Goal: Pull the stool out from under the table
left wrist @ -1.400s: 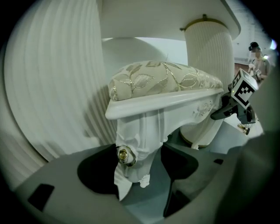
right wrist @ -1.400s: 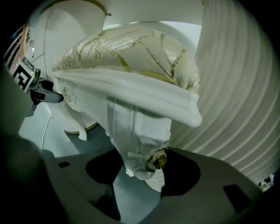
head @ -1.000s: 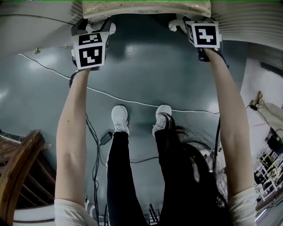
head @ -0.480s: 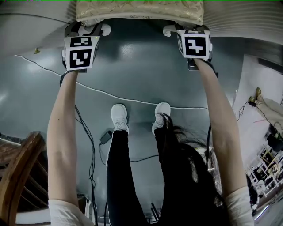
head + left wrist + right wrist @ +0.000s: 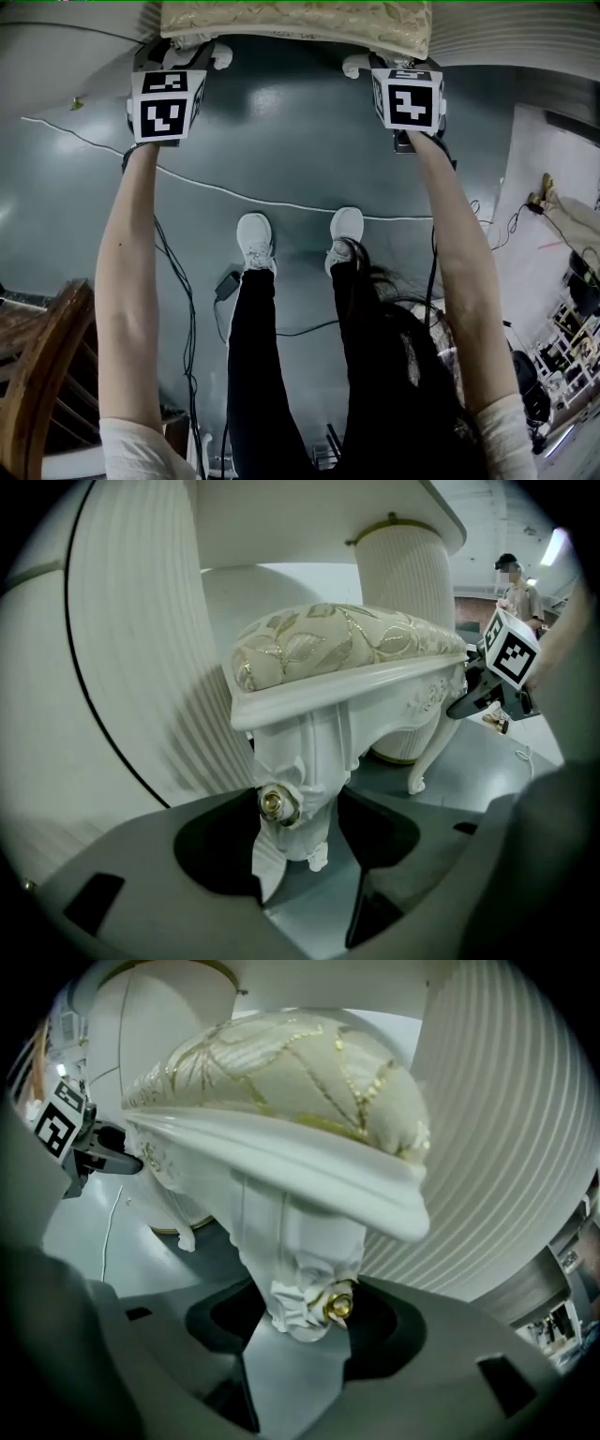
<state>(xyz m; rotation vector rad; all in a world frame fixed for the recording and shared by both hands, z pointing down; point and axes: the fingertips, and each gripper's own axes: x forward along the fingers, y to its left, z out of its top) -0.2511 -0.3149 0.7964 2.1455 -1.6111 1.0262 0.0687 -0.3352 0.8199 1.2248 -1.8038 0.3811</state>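
While under the table point(image 5: 309, 517), the stool point(image 5: 295, 19), 1 leg point(image 5: 300, 752) clamped in left tongs point(image 5: 307, 850), 1 in right tongs point(image 5: 298, 1335).

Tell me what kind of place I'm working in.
Probably a workshop or studio, not a lived-in home: a bare grey floor strewn with cables, cluttered shelves at the side, and an ornate stool under a white table.

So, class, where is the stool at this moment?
Head view, top centre: the stool sits between the table's fluted pedestals, the left tongs and right tongs each clamped on a front leg.
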